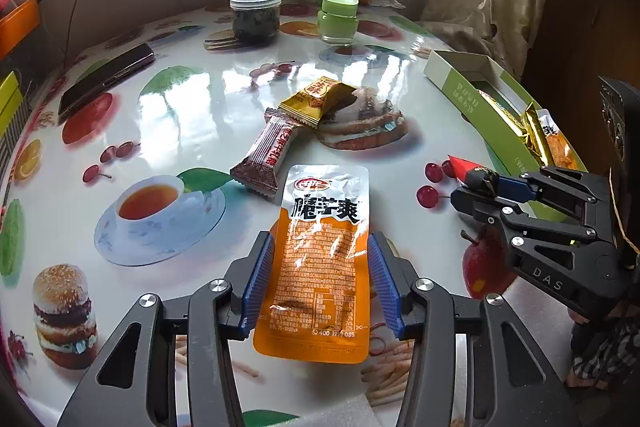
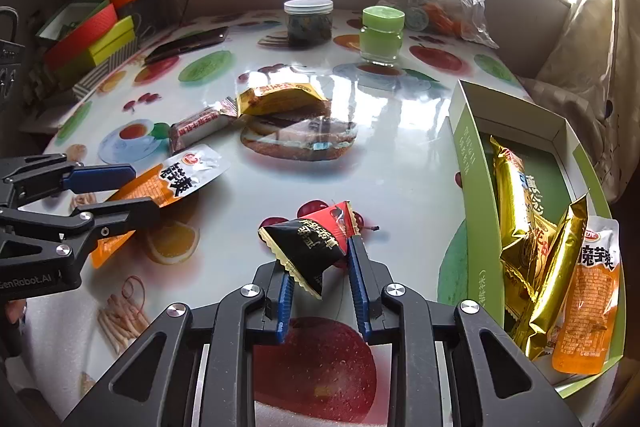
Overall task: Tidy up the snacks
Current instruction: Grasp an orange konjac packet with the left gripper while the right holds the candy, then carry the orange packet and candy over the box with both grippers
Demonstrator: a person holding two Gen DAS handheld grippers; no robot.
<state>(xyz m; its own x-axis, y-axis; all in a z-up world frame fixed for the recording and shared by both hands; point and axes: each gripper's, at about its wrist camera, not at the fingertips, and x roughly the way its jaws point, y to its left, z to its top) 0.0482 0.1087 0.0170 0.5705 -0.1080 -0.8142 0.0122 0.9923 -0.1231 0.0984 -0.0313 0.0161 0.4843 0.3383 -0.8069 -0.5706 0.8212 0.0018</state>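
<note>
I have the bench [image 1: 208,115] in front of me, its glossy fruit-print cover carrying the loose snacks, and the green box [image 2: 476,163] sits at 3 o'clock from my right hand-held gripper, lid off, so it reads as the collecting bin: 2 gold packets [image 2: 516,211] and 1 orange pouch already lie inside. At 12 o'clock a dark jar [image 1: 255,17] and a green jar [image 1: 337,17] stand well apart from the work. My left hand-held gripper [image 1: 320,267] is clamped on the orange pouch [image 1: 320,259], pads pinching its long edges so the flat bag stays level. My right hand-held gripper [image 2: 320,267] is closed on the black-and-red packet [image 2: 312,239], gripped low so its top sticks out free. Still loose near bench centre: a yellow packet [image 1: 316,101] touching a brown bar [image 1: 266,155]. I judge both held items are headed for the box, with 2 more to fetch
</note>
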